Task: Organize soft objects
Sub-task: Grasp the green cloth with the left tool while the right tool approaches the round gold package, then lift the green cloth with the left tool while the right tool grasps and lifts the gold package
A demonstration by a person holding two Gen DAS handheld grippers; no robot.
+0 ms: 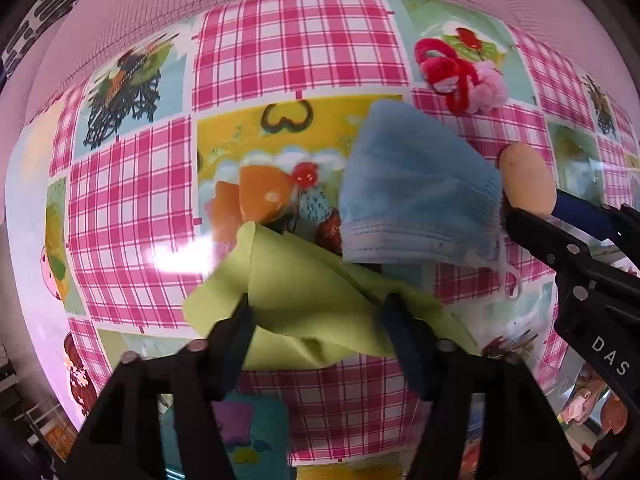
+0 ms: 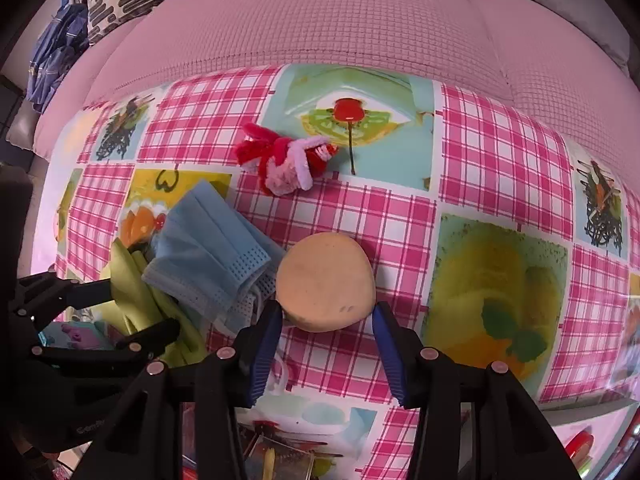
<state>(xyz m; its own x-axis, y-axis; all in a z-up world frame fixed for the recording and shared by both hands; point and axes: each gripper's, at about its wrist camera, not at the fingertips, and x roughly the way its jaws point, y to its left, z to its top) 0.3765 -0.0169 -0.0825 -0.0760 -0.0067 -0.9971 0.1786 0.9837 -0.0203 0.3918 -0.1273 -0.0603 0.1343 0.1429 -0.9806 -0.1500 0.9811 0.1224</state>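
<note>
left gripper (image 1: pixel 316 312) pinches the limp green cloth (image 1: pixel 296 280); right gripper (image 2: pixel 326 320) clamps the smooth tan sponge (image 2: pixel 326 280), beside the pleated blue mask (image 2: pixel 208 256). glossy plaid tablecloth (image 2: pixel 360 216) bare rightward.

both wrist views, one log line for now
left gripper: on green cloth | right gripper: on tan sponge | blue mask: untouched

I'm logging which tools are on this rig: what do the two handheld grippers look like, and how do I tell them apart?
Both are black, angular two-finger tools with round silver rivets. The left gripper has plain black fingers; the right gripper has ribbed blue pads on its fingers and white lettering, partly readable as "DAS", along its side. No cables, sleeves or hands show.
</note>
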